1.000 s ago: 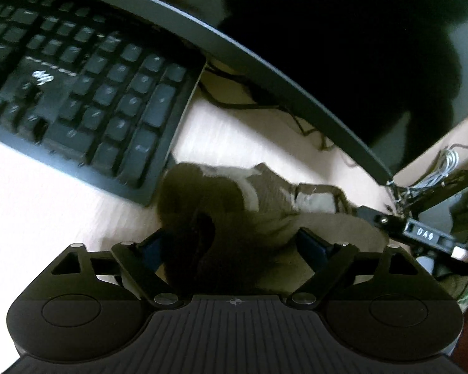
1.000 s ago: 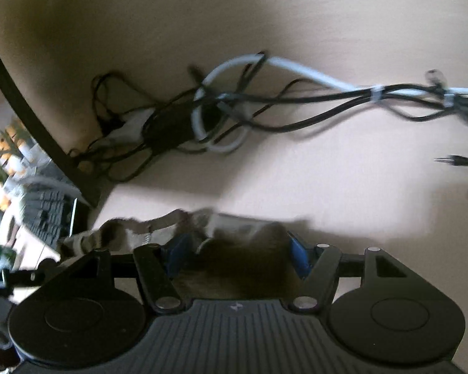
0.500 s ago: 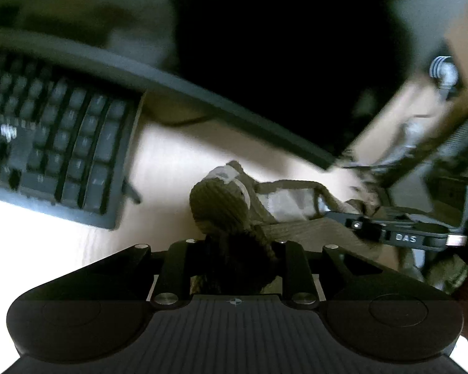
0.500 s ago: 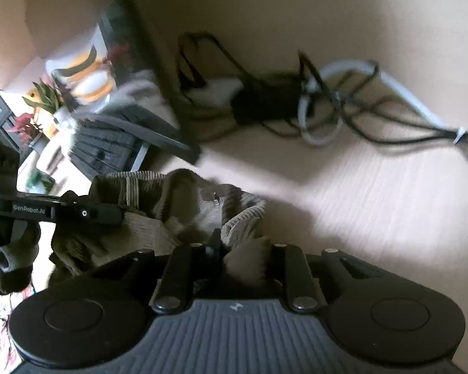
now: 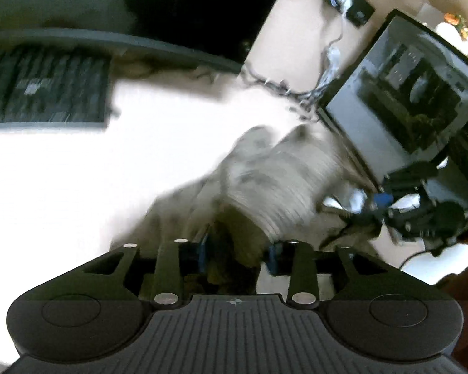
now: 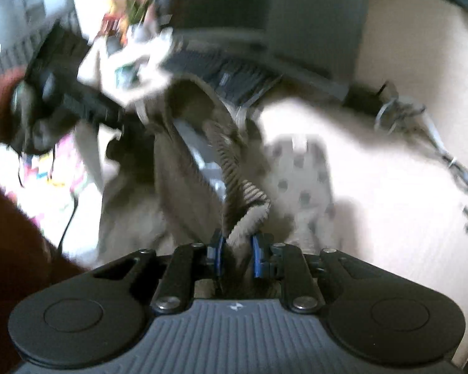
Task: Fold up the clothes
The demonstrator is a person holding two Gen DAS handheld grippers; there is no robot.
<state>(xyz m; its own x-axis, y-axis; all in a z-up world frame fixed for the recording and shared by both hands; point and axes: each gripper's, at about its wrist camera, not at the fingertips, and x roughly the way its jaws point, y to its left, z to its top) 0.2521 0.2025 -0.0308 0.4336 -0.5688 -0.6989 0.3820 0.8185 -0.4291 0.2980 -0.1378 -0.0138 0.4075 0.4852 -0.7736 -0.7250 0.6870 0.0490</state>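
A brown-grey ribbed knit garment [image 5: 277, 184] hangs bunched above the pale desk [image 5: 78, 187]. My left gripper [image 5: 237, 255] is shut on one part of its fabric. My right gripper [image 6: 237, 257] is shut on a ribbed edge of the same garment [image 6: 202, 162], which stretches up and left toward the left gripper's body [image 6: 78, 103]. The right gripper's body shows in the left wrist view [image 5: 421, 212] at the right. A second pale cloth with dark dots [image 6: 299, 168] lies on the desk behind it. Both views are blurred.
A black keyboard [image 5: 43, 90] lies at the back left under a dark monitor [image 5: 202, 9]. A second screen [image 5: 402, 93] stands at the right. A tangle of cables [image 6: 421, 131] runs along the desk's far side. A keyboard [image 6: 234, 74] lies behind the garment.
Both grippers closed on the garment and lifted it off the desk. Both have swung since, so the garment now hangs stretched between them.
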